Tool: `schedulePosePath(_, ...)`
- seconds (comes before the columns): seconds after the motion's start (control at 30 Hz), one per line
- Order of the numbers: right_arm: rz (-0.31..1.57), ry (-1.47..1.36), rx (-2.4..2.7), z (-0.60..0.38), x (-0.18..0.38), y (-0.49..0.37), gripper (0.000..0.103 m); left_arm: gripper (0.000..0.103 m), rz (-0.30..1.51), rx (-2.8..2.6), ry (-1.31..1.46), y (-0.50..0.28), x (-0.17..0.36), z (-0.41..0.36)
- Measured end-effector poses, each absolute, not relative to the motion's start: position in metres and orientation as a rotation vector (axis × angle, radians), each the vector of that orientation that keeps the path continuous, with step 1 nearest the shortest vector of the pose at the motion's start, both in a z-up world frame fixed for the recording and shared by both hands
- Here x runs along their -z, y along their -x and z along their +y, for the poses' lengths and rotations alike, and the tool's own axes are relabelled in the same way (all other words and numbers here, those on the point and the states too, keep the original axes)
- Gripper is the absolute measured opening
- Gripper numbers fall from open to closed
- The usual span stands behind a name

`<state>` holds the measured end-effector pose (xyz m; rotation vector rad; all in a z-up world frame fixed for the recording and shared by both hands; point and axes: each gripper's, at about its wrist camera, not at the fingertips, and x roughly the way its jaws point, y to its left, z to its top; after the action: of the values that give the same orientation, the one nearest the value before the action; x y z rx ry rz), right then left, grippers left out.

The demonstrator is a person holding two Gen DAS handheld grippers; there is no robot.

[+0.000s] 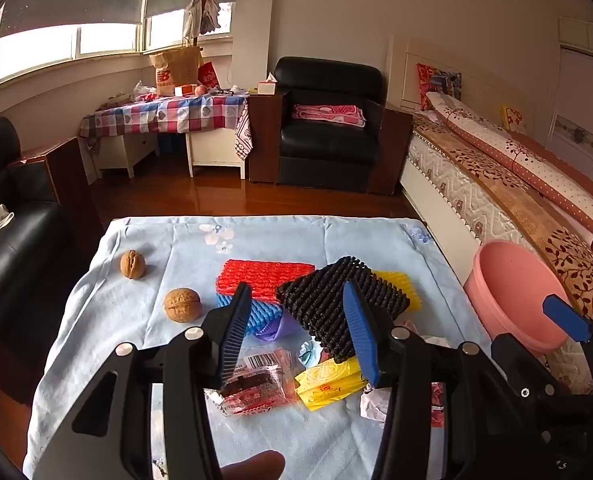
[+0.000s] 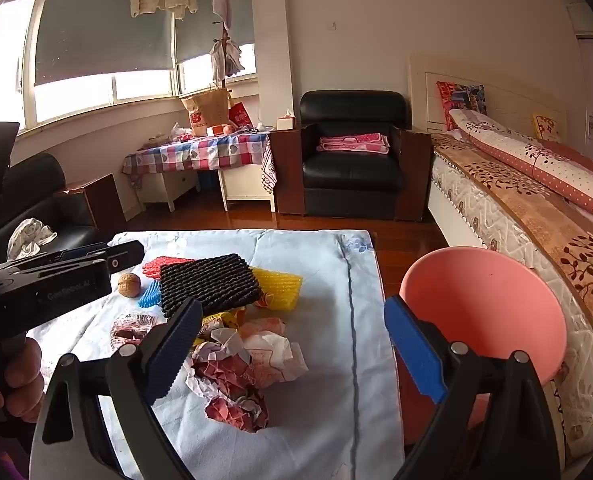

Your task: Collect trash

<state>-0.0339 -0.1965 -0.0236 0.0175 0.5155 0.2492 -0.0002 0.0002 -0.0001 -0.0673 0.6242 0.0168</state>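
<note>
Left gripper (image 1: pixel 296 320): mine, spread, pinching nothing, over the foam-net pile.
Right gripper (image 2: pixel 296 344): spread, empty, between crumpled paper (image 2: pixel 240 376) and pink basin (image 2: pixel 484 316).
Trash: black foam net (image 1: pixel 336 300), red net (image 1: pixel 264 278), yellow wrapper (image 1: pixel 328 384), clear wrapper (image 1: pixel 252 384), all on tabletop (image 1: pixel 144 352); basin just off its right edge.
Risk: nets overlap, so one pinch may drag neighbours; walnuts (image 1: pixel 182 304) could roll if bumped.
Unclear: blue and purple pieces mostly buried; basin contents not visible.
</note>
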Motion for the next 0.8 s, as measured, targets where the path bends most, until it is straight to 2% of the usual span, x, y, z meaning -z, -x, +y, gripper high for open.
schedulePosePath(0.8, 0.513, -0.025, -0.237, -0.196, 0.022, 0.034, 0.091, 0.048, 0.648, -0.017, 0.081, -0.002, 0.006, 0.009)
